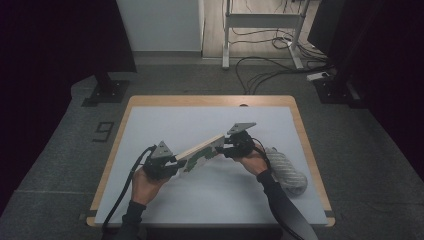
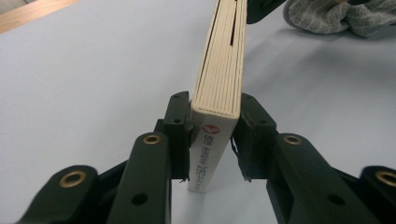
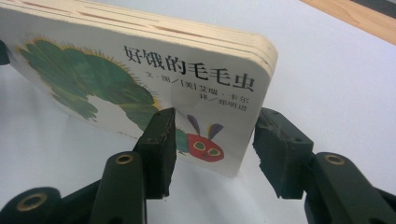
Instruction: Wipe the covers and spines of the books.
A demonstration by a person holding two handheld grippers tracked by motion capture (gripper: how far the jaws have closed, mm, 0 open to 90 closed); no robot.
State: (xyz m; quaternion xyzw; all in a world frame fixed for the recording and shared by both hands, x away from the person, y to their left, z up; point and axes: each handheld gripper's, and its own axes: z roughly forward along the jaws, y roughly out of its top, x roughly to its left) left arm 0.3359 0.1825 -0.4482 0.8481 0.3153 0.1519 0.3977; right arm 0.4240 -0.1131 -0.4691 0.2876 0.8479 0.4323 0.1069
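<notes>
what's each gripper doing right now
left gripper: shut on the board book, at its spine end.
right gripper: cannot be told; book corner between its jaws.

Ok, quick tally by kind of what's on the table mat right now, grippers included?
Board book, held off the mat between both grippers: 1
Grey knitted cloth item, lying on the mat beside the person's right hand: 1
Grippers: 2, the left gripper clamped across the book's spine end, the right gripper at its other end
Total: 4
</notes>
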